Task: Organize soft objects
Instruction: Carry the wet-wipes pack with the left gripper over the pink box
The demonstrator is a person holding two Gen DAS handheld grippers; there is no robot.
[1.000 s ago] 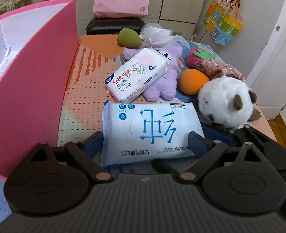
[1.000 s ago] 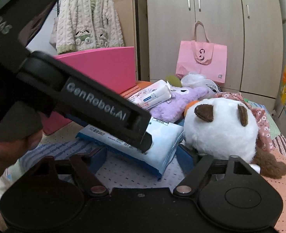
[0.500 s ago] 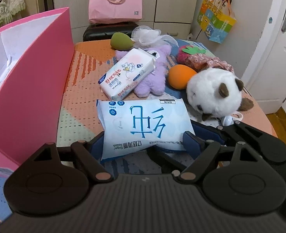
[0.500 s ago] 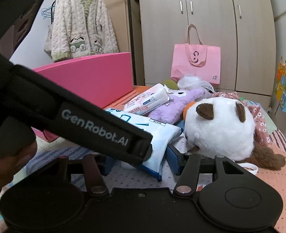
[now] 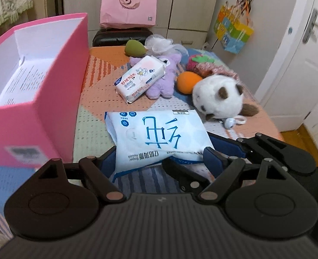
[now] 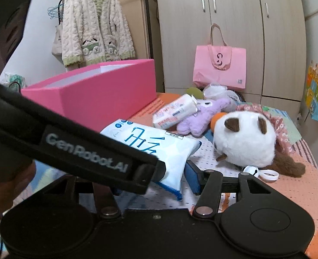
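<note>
Your left gripper [image 5: 159,161] is clenched on the near edge of the wipes pack [image 5: 156,136], which is raised above the table with its long axis crosswise. The pink box [image 5: 57,99] stands open to your left. Your right gripper [image 6: 156,185] sits under the pack, released.

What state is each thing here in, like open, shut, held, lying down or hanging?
Pink box: open, no lid on it.
Blue wipes pack: gripped at its near edge by the left tool.
Right tool: open, the pack's corner between its fingers.
White tissue pack: lying tilted on the purple plush.
Panda plush: resting on the mat, untouched.
Wardrobe doors: shut.
Cardigan: hanging on a hanger.
</note>
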